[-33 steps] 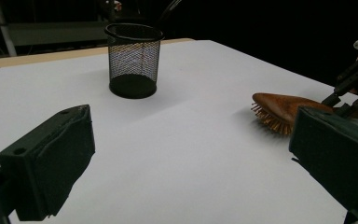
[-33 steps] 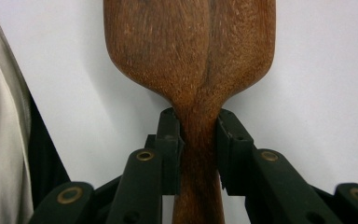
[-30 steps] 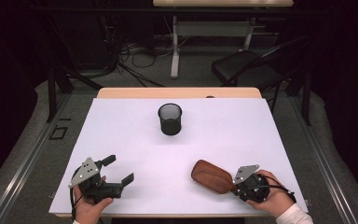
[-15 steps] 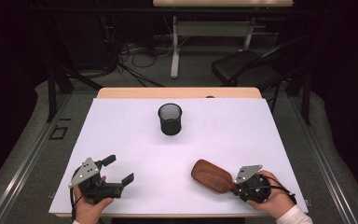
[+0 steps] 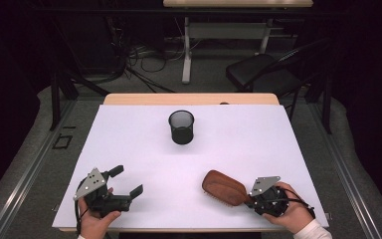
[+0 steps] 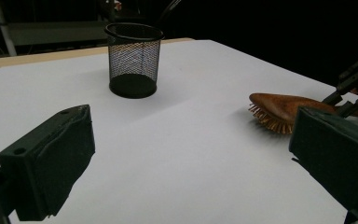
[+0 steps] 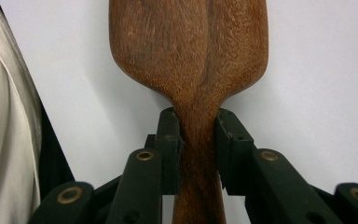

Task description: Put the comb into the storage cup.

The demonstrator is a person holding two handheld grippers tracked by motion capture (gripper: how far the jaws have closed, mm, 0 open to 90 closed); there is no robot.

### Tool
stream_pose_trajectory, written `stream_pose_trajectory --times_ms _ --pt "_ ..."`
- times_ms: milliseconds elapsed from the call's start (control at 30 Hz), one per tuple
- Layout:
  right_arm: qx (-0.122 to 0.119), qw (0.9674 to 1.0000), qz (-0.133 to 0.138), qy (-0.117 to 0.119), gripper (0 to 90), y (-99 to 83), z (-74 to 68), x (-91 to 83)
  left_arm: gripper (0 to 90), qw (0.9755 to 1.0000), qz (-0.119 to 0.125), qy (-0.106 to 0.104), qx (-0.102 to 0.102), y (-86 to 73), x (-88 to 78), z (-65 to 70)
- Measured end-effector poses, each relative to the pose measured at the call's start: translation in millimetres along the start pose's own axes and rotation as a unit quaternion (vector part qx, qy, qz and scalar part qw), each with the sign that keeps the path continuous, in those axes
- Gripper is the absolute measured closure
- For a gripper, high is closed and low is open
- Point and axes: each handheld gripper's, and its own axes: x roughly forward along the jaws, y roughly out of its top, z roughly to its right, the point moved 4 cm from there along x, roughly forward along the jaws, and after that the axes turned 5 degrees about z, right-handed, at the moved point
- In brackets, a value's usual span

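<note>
A brown wooden hairbrush [image 5: 224,187] lies bristles down on the white table top [image 5: 238,139] at the front right. My right gripper [image 5: 251,198] is shut on its handle [image 7: 198,154], both pads pressing the narrow neck just below the wide head [image 7: 189,44]. The left gripper view shows the brush [image 6: 284,109] from the side, bristles against the table. At the front left my left gripper [image 5: 127,181] rests on the table, open, with nothing between its jaws. A black mesh cup [image 5: 181,127] stands upright at mid-table, seen too in the left gripper view [image 6: 134,59].
A pale cloth or sleeve [image 7: 4,126] fills the left edge of the right gripper view. Beyond the table's wooden far edge [image 5: 189,98] are a black chair [image 5: 263,74], another table's legs and cables on the floor.
</note>
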Motion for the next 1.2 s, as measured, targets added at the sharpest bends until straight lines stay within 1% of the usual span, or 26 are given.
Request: stream_pose_trajectory --times_ms 67,267,300,333,400,533,600,800,867,1000,1067,1200 --pt "-0.001 1.0 -0.001 -0.002 72.7 0.7 -0.1 -0.9 0.4 1.0 0.0 0.0 0.0 0.0 0.0 -0.1" --pt "0.004 0.9998 0.018 -0.008 72.7 4.0 -0.4 -3.0 0.4 1.0 0.0 -0.001 -0.001 0.1 -0.1 -0.1" --pt "0.006 0.9997 0.021 -0.007 72.7 4.5 -0.5 -3.3 0.4 1.0 0.002 -0.005 -0.003 0.4 -0.2 0.2" --pt "0.009 0.9997 0.023 -0.005 72.7 5.0 -0.7 -4.1 0.4 1.0 0.002 -0.002 -0.004 0.5 -0.4 0.4" --pt "0.009 0.9995 0.028 -0.007 72.7 5.6 0.3 -4.3 0.4 1.0 0.003 -0.005 -0.004 0.5 -0.5 0.5" --pt "0.018 0.9991 0.036 -0.012 72.7 6.3 1.6 -4.6 0.4 1.0 0.001 -0.002 -0.003 0.4 -0.6 0.0" --pt "0.025 0.9985 0.047 -0.013 72.7 6.6 3.0 -4.4 0.4 1.0 0.001 -0.002 -0.002 0.3 -0.5 -0.1" --pt "0.038 0.9974 0.058 -0.02 72.7 7.9 6.2 -4.9 0.4 1.0 0.001 -0.003 -0.002 0.1 -0.1 0.1" --pt "0.041 0.9967 0.066 -0.021 72.7 8.9 7.0 -4.7 0.4 1.0 0.001 -0.003 -0.002 0.2 -0.2 0.0" --pt "0.048 0.9958 0.074 -0.023 72.7 10.2 7.7 -4.3 0.4 1.0 0.0 -0.001 -0.002 0.1 -0.3 -0.2" --pt "0.048 0.9956 0.076 -0.026 72.7 10.6 8.6 -4.0 0.4 1.0 0.0 -0.001 -0.002 0.1 -0.3 -0.3" --pt "0.058 0.9945 0.083 -0.027 72.7 12.3 8.7 -3.8 0.4 1.0 -0.001 -0.001 -0.001 -0.1 -0.2 -0.4"
